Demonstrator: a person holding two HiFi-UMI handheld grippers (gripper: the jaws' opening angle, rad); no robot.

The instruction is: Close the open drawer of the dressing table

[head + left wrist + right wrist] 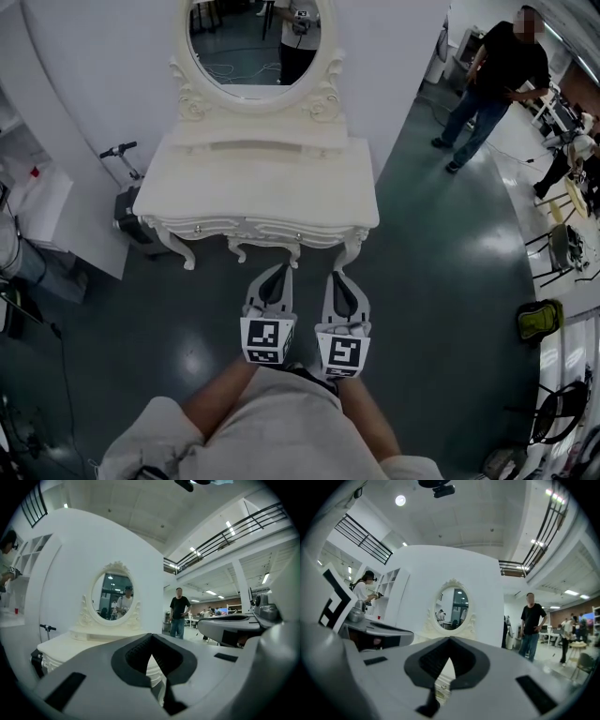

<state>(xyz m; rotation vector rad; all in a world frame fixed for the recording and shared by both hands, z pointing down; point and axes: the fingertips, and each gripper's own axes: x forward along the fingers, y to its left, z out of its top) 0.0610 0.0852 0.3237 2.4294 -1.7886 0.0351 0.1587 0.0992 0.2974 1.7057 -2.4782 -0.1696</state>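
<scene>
Cream carved dressing-table drawer front (248, 230) dead ahead, long axis crosswise; left tongs (280, 269), right tongs (336, 276) clenched empty, equally near.

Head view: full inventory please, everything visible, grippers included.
dressing table: 1, cream white, centre, against the white wall
oval mirror: 1, cream frame, on the table's back edge
scooter: 1, dark, on the floor left of the table
bystander: 1, black top and blue jeans, top right
backpack: 1, yellow-green, on the floor at the right edge
left gripper: 1, grey, just before the table front, jaws shut, empty
right gripper: 1, grey, beside the left one, jaws shut, empty
</scene>
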